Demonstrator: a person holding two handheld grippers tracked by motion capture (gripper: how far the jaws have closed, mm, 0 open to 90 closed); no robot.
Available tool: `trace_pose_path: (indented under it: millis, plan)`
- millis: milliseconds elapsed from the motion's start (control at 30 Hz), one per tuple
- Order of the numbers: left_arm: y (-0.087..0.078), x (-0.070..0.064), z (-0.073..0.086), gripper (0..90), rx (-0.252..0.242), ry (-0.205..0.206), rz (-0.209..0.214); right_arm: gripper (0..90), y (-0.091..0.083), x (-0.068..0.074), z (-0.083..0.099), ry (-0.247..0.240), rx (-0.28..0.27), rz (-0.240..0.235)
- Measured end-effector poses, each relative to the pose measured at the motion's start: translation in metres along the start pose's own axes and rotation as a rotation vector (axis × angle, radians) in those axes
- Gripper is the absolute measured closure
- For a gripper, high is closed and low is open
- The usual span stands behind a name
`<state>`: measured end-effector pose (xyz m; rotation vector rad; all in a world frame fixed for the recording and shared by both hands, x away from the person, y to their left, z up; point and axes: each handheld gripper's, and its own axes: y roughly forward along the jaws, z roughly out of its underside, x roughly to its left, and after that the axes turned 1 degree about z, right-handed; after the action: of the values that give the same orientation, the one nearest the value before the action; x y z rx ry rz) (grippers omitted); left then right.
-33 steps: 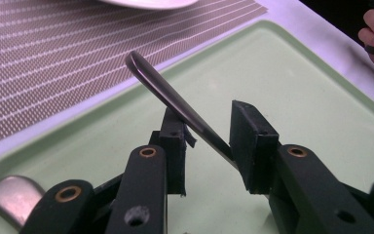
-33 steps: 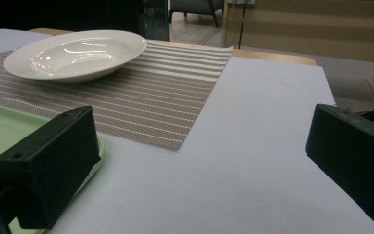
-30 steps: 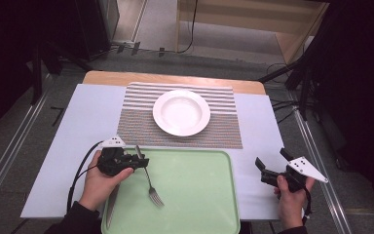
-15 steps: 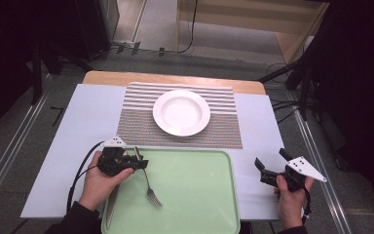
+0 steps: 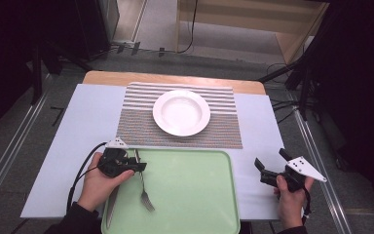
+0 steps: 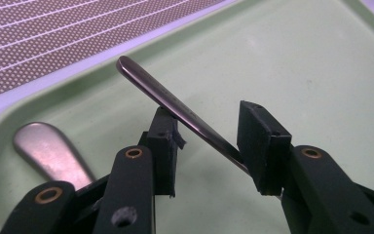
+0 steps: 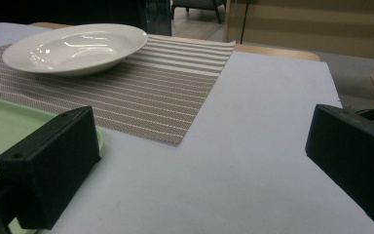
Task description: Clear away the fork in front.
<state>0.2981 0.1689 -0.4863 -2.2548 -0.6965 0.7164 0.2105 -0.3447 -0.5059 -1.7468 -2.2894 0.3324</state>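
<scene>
Left gripper [image 5: 137,166]: jaws parted around the fork's handle, one pad touching it, not clamped.
Fork [image 5: 142,180]: on the tray's left part, tines toward 5 o'clock, handle raised between the jaws [image 6: 175,105].
Knife [image 6: 53,153]: flat on the tray, just beside the fork.
Tray [image 5: 195,195]: at 6 o'clock of the plate [image 5: 181,112].
Right gripper [image 5: 268,168]: jaws wide apart, holding nothing, above the table right of the tray.

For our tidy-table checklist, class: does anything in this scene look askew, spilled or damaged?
Only the fork: its handle end is raised off the green tray, between the left tool's jaws, while its tines are down. Nothing looks spilled or broken; the white plate sits on the striped placemat.
</scene>
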Motion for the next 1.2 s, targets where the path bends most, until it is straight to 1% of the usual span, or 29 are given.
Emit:
trace_pose_path:
  millis: [100, 167, 200, 267, 300, 333, 367, 400, 467, 533, 567, 633, 667, 700, 733, 833, 867, 933, 1000, 1033, 1067, 1100, 1200]
  plan:
    - [0.000, -0.002, 0.001, 59.4, 0.012, 0.012, -0.032, 0.0, 0.000, 0.000, 0.000, 0.001, -0.001, 0.003]
    - [0.000, -0.003, 0.001, 59.3, 0.026, 0.031, -0.060, 0.0, 0.000, 0.000, 0.000, -0.001, 0.001, 0.002]
    - [0.001, -0.004, 0.001, 59.3, 0.033, 0.039, -0.081, 0.0, 0.000, 0.000, 0.000, -0.001, 0.001, 0.002]
    - [0.001, -0.006, 0.002, 59.2, 0.041, 0.050, -0.105, 0.0, 0.000, 0.000, 0.000, -0.001, 0.002, 0.001]
    - [0.001, -0.006, 0.002, 58.6, 0.039, 0.058, -0.111, 0.0, 0.000, 0.000, 0.000, -0.001, 0.002, 0.001]
    - [0.000, -0.006, 0.002, 57.4, 0.036, 0.060, -0.122, 0.0, 0.000, 0.000, 0.000, -0.001, 0.003, 0.002]
    - [0.000, -0.006, 0.002, 55.8, 0.032, 0.058, -0.123, 0.0, 0.000, 0.000, 0.000, -0.002, 0.002, 0.003]
    - [-0.003, -0.006, 0.002, 55.6, 0.023, 0.064, -0.122, 0.0, 0.000, 0.000, 0.000, 0.000, 0.001, 0.002]
    - [-0.007, -0.007, 0.001, 55.4, 0.010, 0.063, -0.136, 0.0, -0.001, -0.001, 0.000, 0.000, 0.000, 0.004]
    - [-0.011, -0.008, 0.002, 55.8, -0.019, 0.060, -0.137, 0.0, -0.001, -0.001, 0.000, 0.008, 0.000, 0.007]
    - [-0.012, -0.009, 0.002, 58.0, -0.026, 0.064, -0.135, 0.0, -0.001, -0.002, 0.000, 0.008, -0.004, 0.010]
    - [-0.013, -0.013, 0.004, 69.7, -0.028, 0.080, -0.109, 0.0, -0.001, -0.002, 0.000, 0.012, -0.005, 0.010]
    - [-0.012, -0.016, 0.005, 75.7, -0.010, 0.088, -0.080, 0.0, -0.001, -0.002, 0.000, 0.010, -0.005, 0.010]
    - [-0.011, -0.018, 0.006, 85.2, 0.013, 0.102, -0.048, 0.0, -0.002, -0.002, -0.001, 0.010, -0.004, 0.011]
    - [-0.009, -0.021, 0.007, 88.6, 0.027, 0.115, -0.029, 0.0, -0.002, -0.002, -0.001, 0.010, -0.004, 0.011]
    - [-0.006, -0.030, 0.010, 88.9, 0.048, 0.154, -0.019, 0.0, -0.002, -0.002, -0.001, 0.006, -0.001, 0.009]
    - [-0.003, -0.034, 0.011, 88.9, 0.059, 0.165, -0.008, 0.0, -0.002, -0.001, -0.001, 0.010, 0.001, 0.008]
    - [0.000, -0.038, 0.014, 88.9, 0.081, 0.178, -0.016, 0.0, -0.002, -0.001, -0.001, 0.009, -0.002, 0.010]
    - [0.003, -0.038, 0.016, 88.9, 0.100, 0.177, -0.013, 0.0, -0.002, -0.001, -0.001, 0.009, -0.002, 0.010]
    - [0.003, -0.038, 0.017, 88.9, 0.102, 0.167, -0.010, 0.0, -0.002, -0.002, -0.001, 0.006, -0.004, 0.010]
    - [0.004, -0.036, 0.018, 89.0, 0.108, 0.166, -0.005, 0.0, -0.002, -0.002, -0.001, 0.008, -0.005, 0.009]
    - [0.003, -0.035, 0.018, 89.0, 0.119, 0.171, -0.010, 0.0, -0.002, -0.001, -0.001, 0.008, -0.003, 0.009]
    - [0.003, -0.032, 0.021, 89.0, 0.115, 0.152, 0.002, 0.0, -0.002, -0.002, -0.001, 0.007, -0.002, 0.008]
